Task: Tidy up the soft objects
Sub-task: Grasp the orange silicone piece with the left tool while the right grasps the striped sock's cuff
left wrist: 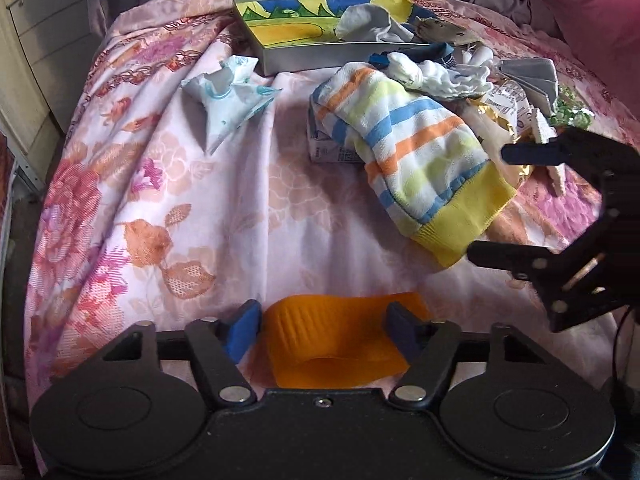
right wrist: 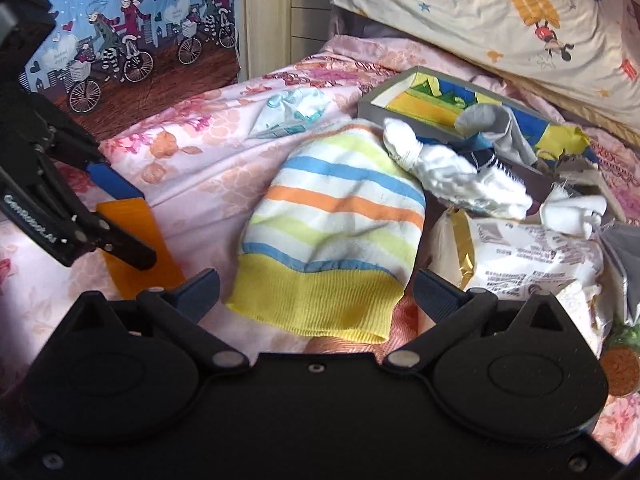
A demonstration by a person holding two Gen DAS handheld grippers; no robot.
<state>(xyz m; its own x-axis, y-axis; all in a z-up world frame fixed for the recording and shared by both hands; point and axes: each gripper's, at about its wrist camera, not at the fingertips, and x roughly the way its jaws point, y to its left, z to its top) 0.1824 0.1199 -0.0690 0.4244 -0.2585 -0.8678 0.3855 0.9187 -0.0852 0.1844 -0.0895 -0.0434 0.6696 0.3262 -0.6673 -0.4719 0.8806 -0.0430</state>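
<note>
While its yellow cuff faces the right tool, the striped sock lies lengthwise away.

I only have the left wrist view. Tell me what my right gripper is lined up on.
Observer: In the right wrist view the right gripper is open, with the yellow cuff of the striped sock lying between its fingers.
Operator: Report what sits right of that sock; my view is blocked there by the gripper.
Observer: A crumpled white printed packet with a gold edge lies beside the sock.
Operator: Now tell me what is behind the bed on the left.
Observer: A blue printed cloth showing figures on bicycles hangs there, outside your frame.
</note>
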